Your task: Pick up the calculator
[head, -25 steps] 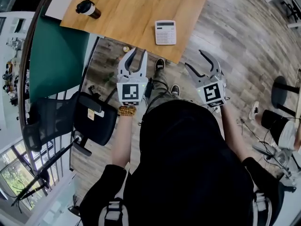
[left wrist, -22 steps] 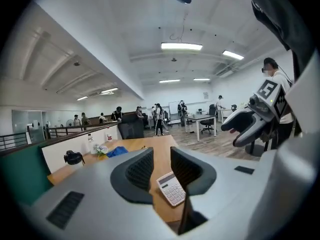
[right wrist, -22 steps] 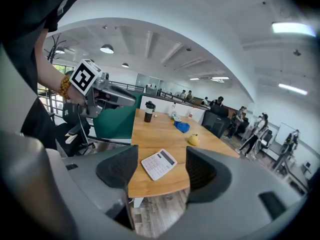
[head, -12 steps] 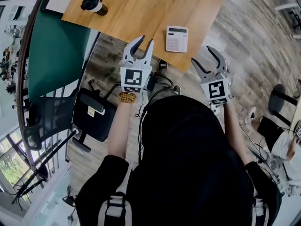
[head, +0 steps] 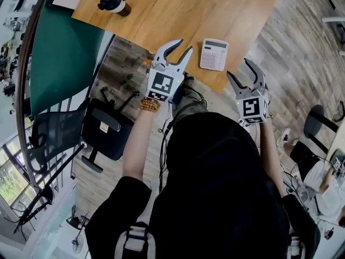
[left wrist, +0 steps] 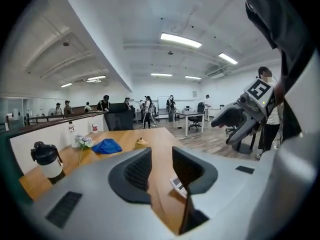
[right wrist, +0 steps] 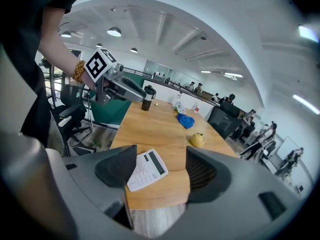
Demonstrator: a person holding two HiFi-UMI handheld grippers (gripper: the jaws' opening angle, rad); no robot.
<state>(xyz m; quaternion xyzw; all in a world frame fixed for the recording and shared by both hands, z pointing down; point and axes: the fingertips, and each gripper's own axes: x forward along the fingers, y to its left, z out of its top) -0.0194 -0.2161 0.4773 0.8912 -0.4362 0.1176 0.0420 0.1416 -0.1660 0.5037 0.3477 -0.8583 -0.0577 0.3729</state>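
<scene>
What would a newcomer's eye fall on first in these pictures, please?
The white calculator near the front edge of the wooden table draws the eye first. The left gripper and right gripper hover on either side of it, both empty; the left one's jaws are opening. A dark flask stands at the table's far left.

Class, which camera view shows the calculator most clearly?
The right gripper view: the calculator appears large, keys and display visible. The head view shows the calculator small; the left gripper view, only its corner.
</scene>
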